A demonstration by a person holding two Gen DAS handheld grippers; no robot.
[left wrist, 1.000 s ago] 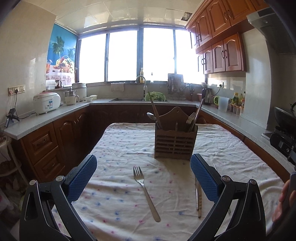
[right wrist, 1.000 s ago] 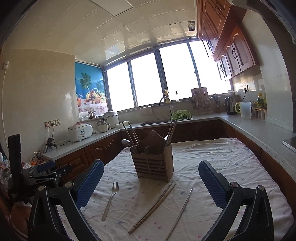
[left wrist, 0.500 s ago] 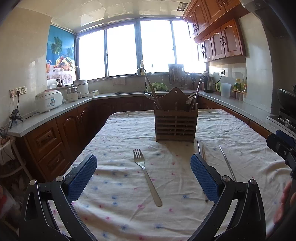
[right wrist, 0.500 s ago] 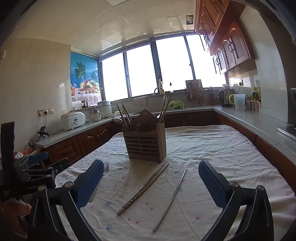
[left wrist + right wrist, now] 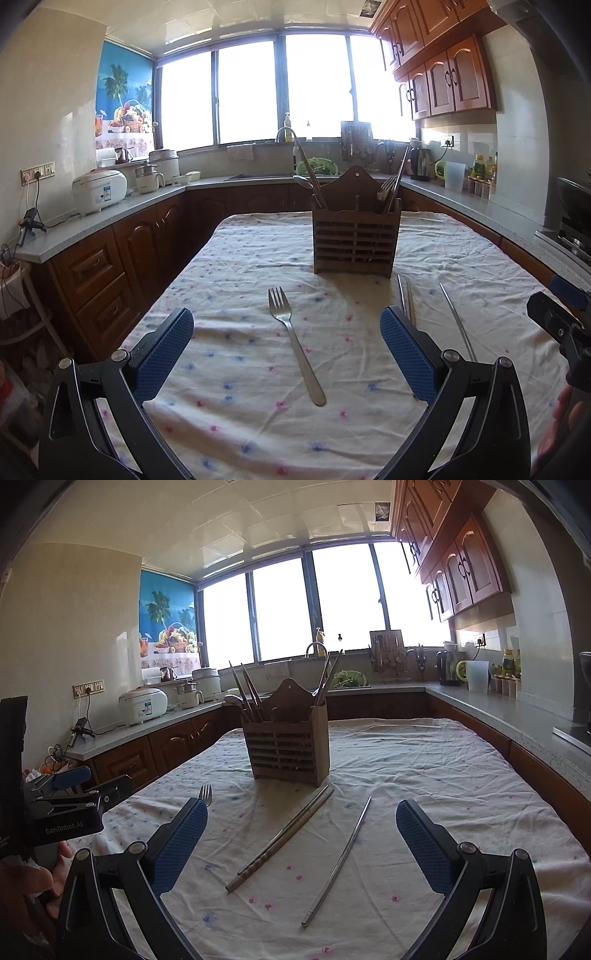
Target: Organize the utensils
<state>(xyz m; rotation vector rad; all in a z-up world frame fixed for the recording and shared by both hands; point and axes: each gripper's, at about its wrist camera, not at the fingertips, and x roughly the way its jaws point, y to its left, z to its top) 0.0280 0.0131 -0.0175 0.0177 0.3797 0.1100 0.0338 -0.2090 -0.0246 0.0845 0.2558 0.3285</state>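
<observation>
A wooden slatted utensil holder point(image 5: 355, 242) point(image 5: 290, 747) stands mid-table with chopsticks, a spoon and forks in it. A steel fork point(image 5: 295, 341) lies on the cloth in front of it, between the open fingers of my left gripper point(image 5: 286, 350), which is empty. In the right wrist view a pair of chopsticks point(image 5: 282, 836) and a single metal chopstick point(image 5: 338, 860) lie on the cloth between the open fingers of my right gripper point(image 5: 301, 843), which is empty. Only the fork's tines point(image 5: 205, 794) show there.
The table carries a white dotted cloth point(image 5: 240, 266). Wooden cabinets and grey counters point(image 5: 110, 214) ring the room, with a rice cooker point(image 5: 99, 192), a sink and a kettle. The left gripper's body point(image 5: 62, 812) shows at the right wrist view's left edge.
Both grippers have dropped lower and tilted down toward the table; the utensils now lie between the fingers. Both stay open and empty.
</observation>
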